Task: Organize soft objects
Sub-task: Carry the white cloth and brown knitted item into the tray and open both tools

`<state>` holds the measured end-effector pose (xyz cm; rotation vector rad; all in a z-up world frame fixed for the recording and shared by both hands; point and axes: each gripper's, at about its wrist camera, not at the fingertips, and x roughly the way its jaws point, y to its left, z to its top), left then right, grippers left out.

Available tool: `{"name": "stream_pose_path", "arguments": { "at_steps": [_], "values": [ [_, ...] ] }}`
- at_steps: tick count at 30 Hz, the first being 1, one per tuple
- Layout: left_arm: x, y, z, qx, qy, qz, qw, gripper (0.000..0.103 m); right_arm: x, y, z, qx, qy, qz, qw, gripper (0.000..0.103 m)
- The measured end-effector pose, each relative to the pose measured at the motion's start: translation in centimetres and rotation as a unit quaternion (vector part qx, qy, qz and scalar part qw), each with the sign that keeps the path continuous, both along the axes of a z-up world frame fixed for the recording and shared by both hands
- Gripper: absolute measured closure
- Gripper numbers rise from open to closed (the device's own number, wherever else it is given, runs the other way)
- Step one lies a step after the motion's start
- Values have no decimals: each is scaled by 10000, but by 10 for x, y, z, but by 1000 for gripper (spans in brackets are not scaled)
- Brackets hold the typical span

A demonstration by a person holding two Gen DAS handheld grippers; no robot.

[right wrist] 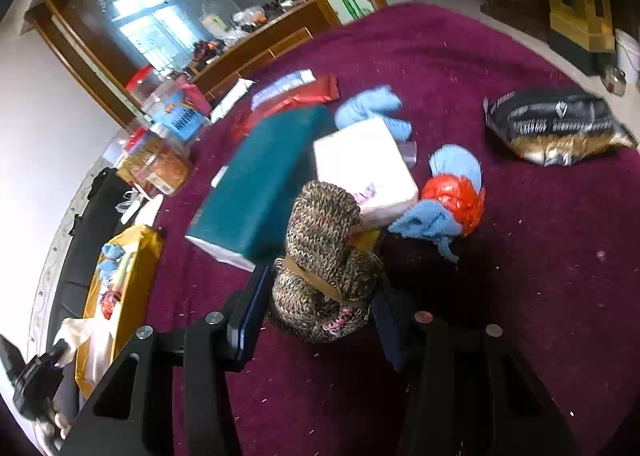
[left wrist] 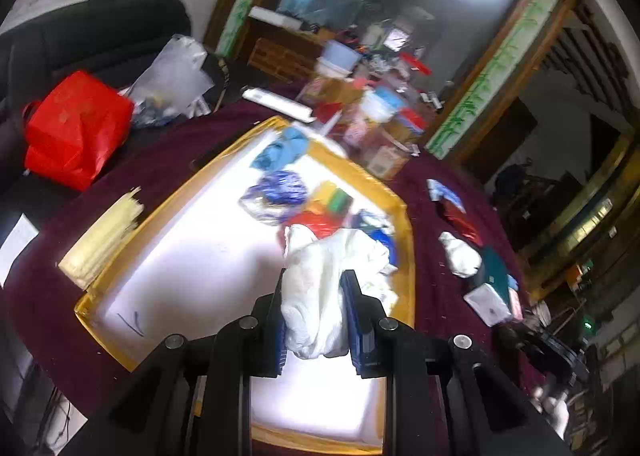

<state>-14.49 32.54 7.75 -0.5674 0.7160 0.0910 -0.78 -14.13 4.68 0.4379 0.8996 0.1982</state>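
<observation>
In the left wrist view my left gripper (left wrist: 316, 280) is shut on a crumpled white cloth (left wrist: 320, 288). It hangs over the white floor of a gold-rimmed box (left wrist: 409, 268). A blue cloth (left wrist: 284, 148), a blue-and-white bundle (left wrist: 276, 192) and a red item (left wrist: 316, 222) lie inside the box. In the right wrist view my right gripper (right wrist: 322, 276) is shut on a brown knitted bundle (right wrist: 324, 240) tied with a tan band. The bundle rests on the maroon tablecloth (right wrist: 520, 296). The gold box (right wrist: 132, 276) lies at the far left of that view.
A teal box (right wrist: 260, 180) and a white tissue pack (right wrist: 364, 168) sit just beyond the knitted bundle. A red plastic bag wrapped in blue cloth (right wrist: 456, 196) is to its right. A black-and-gold packet (right wrist: 556, 128) lies far right. Clear jars (right wrist: 160, 160) crowd the left edge.
</observation>
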Motion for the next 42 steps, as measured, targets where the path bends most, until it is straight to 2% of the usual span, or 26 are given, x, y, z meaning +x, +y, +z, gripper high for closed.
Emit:
{"name": "stream_pose_path", "arguments": {
  "at_steps": [3, 8, 11, 13, 15, 17, 20, 24, 28, 31, 33, 35, 37, 42],
  "values": [
    [6, 8, -11, -50, 205, 126, 9997, 79, -11, 7, 21, -14, -242, 147, 9996, 55],
    [20, 13, -27, -4, 611, 261, 9978, 79, -24, 41, 53, 9, -576, 725, 9957, 55],
    [34, 18, -29, 96, 733, 430, 9963, 66, -27, 74, 62, 62, -637, 1170, 9911, 55],
    [43, 21, -30, 188, 772, 450, 9958, 40, -27, 101, 67, 74, -640, 1499, 9866, 55],
    [52, 24, -33, 203, 822, 479, 9953, 37, -27, 127, 69, 70, -607, 1798, 9818, 55],
    [56, 27, -36, 42, 901, 435, 9950, 37, -30, 152, 71, 38, -572, 2083, 9764, 54],
    [45, 32, -35, -377, 744, 356, 9959, 37, -36, 200, 70, -102, -485, 2653, 9629, 54],
    [17, 37, -20, -481, 325, 535, 9969, 35, -45, 254, 60, -216, -262, 3297, 9435, 54],
    [-12, 44, 0, -310, -115, 739, 9967, 30, -52, 306, 40, -264, 188, 3924, 9192, 54],
    [-26, 47, 9, -58, -239, 765, 9968, 30, -54, 341, 16, -385, 726, 4287, 8997, 54],
    [-30, 50, 9, 6, -255, 767, 9967, 30, -53, 355, 2, -544, 972, 4381, 8920, 54],
    [-32, 53, 6, 23, -243, 773, 9967, 30, -47, 364, -7, -728, 1095, 4338, 8914, 54],
    [-33, 56, 2, 17, -208, 757, 9969, 30, -32, 368, -9, -665, 1149, 4254, 8952, 54],
    [-33, 57, -7, -54, -129, 742, 9971, 30, 3, 366, -8, -759, 1131, 3781, 9157, 54]
  ]
}}
